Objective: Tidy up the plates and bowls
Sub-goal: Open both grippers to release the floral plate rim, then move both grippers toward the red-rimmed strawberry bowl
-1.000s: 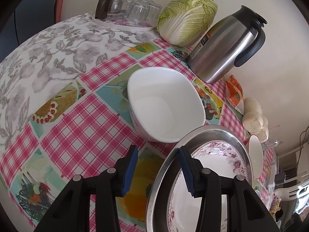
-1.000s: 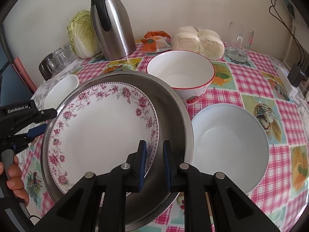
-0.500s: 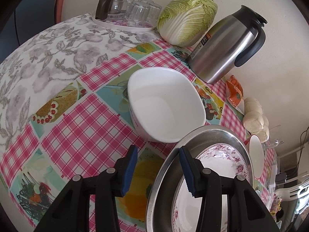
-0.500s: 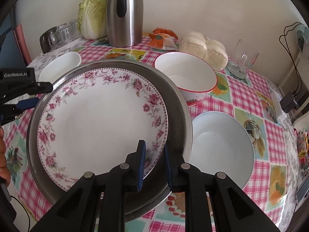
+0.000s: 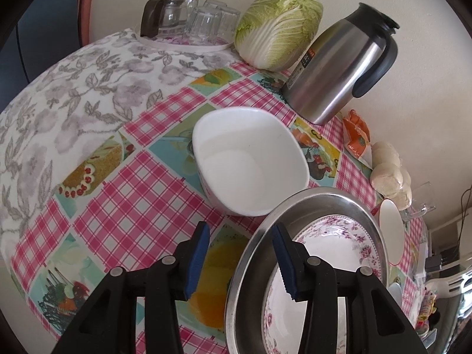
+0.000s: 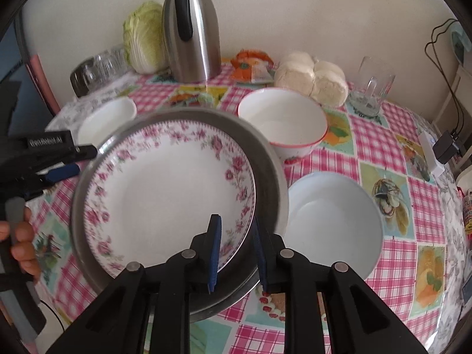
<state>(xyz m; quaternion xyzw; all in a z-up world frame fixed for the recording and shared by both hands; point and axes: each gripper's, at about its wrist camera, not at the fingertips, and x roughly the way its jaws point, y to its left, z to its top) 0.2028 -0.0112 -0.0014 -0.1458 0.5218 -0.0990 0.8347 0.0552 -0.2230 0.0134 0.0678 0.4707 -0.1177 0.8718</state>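
Note:
My right gripper (image 6: 236,233) is shut on the near rim of a steel plate (image 6: 271,165) that carries a pink-flowered plate (image 6: 165,194), and holds the stack tilted above the table. The stack also shows in the left wrist view: steel plate (image 5: 318,200), flowered plate (image 5: 330,244). My left gripper (image 5: 240,244) is open and empty beside the stack's left edge, just short of a small white bowl (image 5: 250,165). In the right wrist view that small white bowl (image 6: 106,118) sits far left, a red-rimmed bowl (image 6: 283,121) behind the stack, a pale blue bowl (image 6: 333,221) to its right.
At the back stand a steel thermos jug (image 6: 191,29), a cabbage (image 6: 144,38), a tray of upturned glasses (image 5: 191,17), an orange packet (image 6: 250,65), bagged buns (image 6: 312,76) and a glass mug (image 6: 371,85). A checked tablecloth (image 5: 118,206) covers the round table.
My right gripper has lifted and tilted the steel plate with the flowered plate, and swung it left. My left gripper has stayed open in the same place.

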